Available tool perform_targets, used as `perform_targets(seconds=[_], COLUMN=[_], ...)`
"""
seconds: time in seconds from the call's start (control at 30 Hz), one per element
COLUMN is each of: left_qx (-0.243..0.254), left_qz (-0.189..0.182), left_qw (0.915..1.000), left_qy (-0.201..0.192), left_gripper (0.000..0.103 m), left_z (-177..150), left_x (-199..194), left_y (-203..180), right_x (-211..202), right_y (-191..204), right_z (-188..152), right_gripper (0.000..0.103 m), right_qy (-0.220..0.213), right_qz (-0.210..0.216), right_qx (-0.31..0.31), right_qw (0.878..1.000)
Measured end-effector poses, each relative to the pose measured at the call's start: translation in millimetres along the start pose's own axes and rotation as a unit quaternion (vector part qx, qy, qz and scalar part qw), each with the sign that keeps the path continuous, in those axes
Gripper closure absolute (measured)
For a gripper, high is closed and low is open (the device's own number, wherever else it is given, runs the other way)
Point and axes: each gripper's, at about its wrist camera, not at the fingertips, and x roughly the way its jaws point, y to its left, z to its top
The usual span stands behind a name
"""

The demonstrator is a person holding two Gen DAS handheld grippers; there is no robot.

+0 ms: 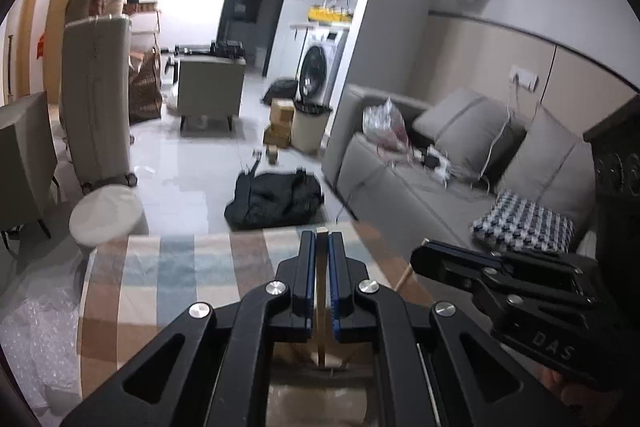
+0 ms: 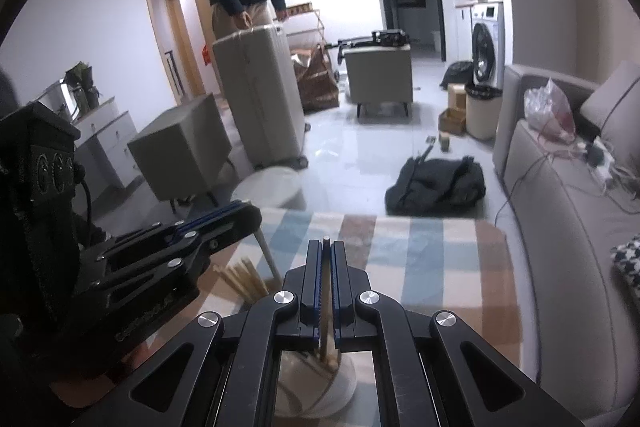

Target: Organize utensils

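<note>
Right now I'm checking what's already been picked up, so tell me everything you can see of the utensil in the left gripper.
The utensil is a thin, flat, pale strip, wood or dull metal by its look; which kind it is I cannot tell. The left gripper is shut on it, blue pads pressing both sides. It runs along the fingers, its squared tip just clearing the fingertips above the checked tablecloth. Its lower end drops behind the gripper body toward a pale container, only partly visible.
</note>
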Motion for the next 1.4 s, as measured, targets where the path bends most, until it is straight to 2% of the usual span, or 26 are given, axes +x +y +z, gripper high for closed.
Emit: perform_targets(seconds=[0.17, 0.23, 0.27, 0.3, 0.33, 0.37, 0.4, 0.47, 0.53, 0.6, 0.7, 0.9, 1.03, 1.2, 1.4], left_qx=[-0.030, -0.036, -0.035, -0.034, -0.033, -0.033, -0.033, -0.032, -0.037, -0.044, -0.046, -0.033, -0.025, -0.023, -0.024], left_qz=[-0.040, -0.032, -0.025, -0.011, -0.003, 0.007, 0.019, 0.041, 0.058, 0.074, 0.097, 0.141, 0.163, 0.175, 0.180], left_qw=[0.9943, 0.9912, 0.9910, 0.9914, 0.9917, 0.9920, 0.9916, 0.9908, 0.9896, 0.9879, 0.9857, 0.9827, 0.9826, 0.9813, 0.9791], left_qy=[0.095, 0.123, 0.127, 0.126, 0.124, 0.122, 0.123, 0.125, 0.126, 0.129, 0.130, 0.116, 0.085, 0.076, 0.092], left_gripper=[0.100, 0.091, 0.079, 0.066, 0.061, 0.050, 0.042, 0.037, 0.035, 0.031, 0.031, 0.023, 0.017, 0.012, 0.012], left_z=[-6.6, -10.2, -12.0, -13.9, -15.6, -17.5, -21.1, -27.7, -35.6, -45.1, -54.8, -60.1, -57.8, -66.7, -83.0], left_x=[7.4, 4.0, 1.9, -5.3, -9.7, -15.5, -22.6, -33.0, -40.3, -49.3, -55.5, -70.5, -85.3, -91.1, -86.5], left_y=[7.9, 6.5, 5.1, 3.3, 2.3, 1.4, -0.9, -4.8, -4.2, -5.8, -3.9, -12.8, -20.6, -21.3, -22.9], right_x=[12.9, 10.3, 6.1, 1.0, -5.2, -14.4, -19.7, -31.1, -40.3, -46.0, -54.2, -75.2, -91.5, -105.4, -107.2], right_y=[-12.7, -17.1, -19.2, -20.3, -21.0, -20.6, -19.2, -16.5, -13.6, -10.6, -6.1, 3.4, 12.5, 21.0, 28.3], right_z=[-15.8, -21.8, -25.6, -29.1, -33.1, -39.1, -41.5, -53.6, -65.1, -72.9, -82.3, -95.8, -100.9, -106.7, -115.1], right_gripper=[0.094, 0.080, 0.064, 0.056, 0.056, 0.054, 0.049, 0.044, 0.040, 0.031, 0.026, 0.020, 0.017, 0.008, 0.007], right_qy=[0.043, 0.046, 0.044, 0.039, 0.033, 0.025, 0.022, 0.016, 0.019, 0.023, 0.024, 0.007, -0.019, -0.042, -0.049], right_qz=[0.018, 0.022, 0.023, 0.024, 0.026, 0.025, 0.023, 0.015, 0.008, 0.006, -0.002, -0.005, -0.013, -0.018, -0.026], right_qx=[0.040, 0.054, 0.062, 0.068, 0.074, 0.076, 0.076, 0.083, 0.089, 0.095, 0.093, 0.079, 0.060, 0.048, 0.033], right_qw=[0.998, 0.997, 0.997, 0.997, 0.996, 0.997, 0.997, 0.996, 0.996, 0.995, 0.995, 0.997, 0.998, 0.998, 0.998])
